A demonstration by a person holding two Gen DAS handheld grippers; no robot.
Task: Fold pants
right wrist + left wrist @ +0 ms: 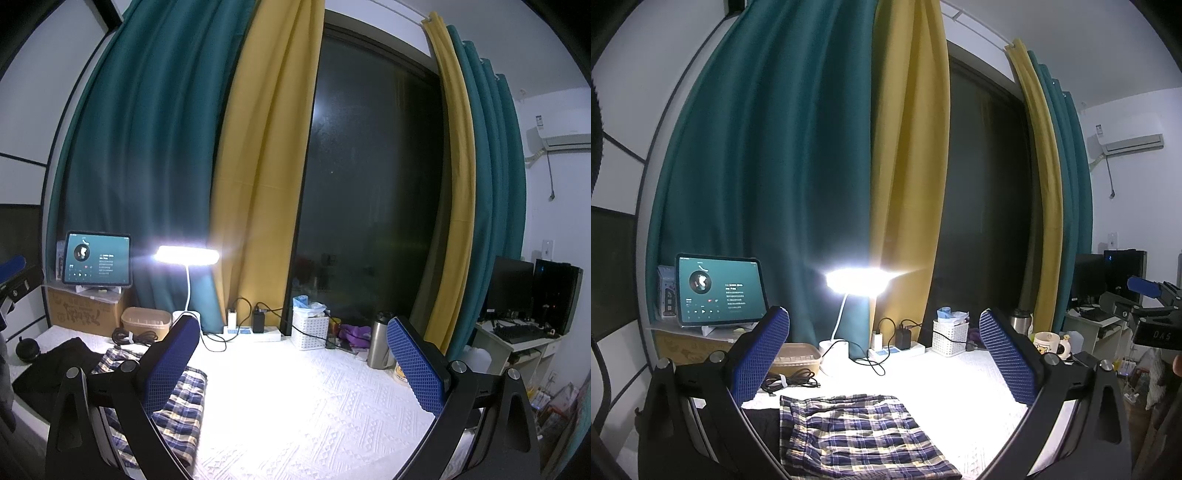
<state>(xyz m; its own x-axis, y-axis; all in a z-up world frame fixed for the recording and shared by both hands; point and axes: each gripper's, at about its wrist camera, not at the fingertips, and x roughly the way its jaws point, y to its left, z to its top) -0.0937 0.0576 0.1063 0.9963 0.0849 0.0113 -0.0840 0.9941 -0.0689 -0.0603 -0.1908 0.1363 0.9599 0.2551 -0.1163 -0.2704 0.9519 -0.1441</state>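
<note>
The blue, white and yellow plaid pants (857, 435) lie folded into a flat rectangle on the white textured table cover (953, 387). In the right wrist view they lie at the lower left (184, 402), partly behind my left finger. My left gripper (882, 354) is open and empty, held above the pants' far edge. My right gripper (291, 365) is open and empty, above the bare cover to the right of the pants. It also shows at the right edge of the left wrist view (1148, 306).
A lit desk lamp (857, 280), tablet (718, 290) on a cardboard box, power strip with chargers (897, 347), white basket (949, 338), mug (1047, 341), steel flask (380, 345), coiled cable (786, 380) and plastic container (794, 356) line the back. A black garment (55, 369) lies left of the pants.
</note>
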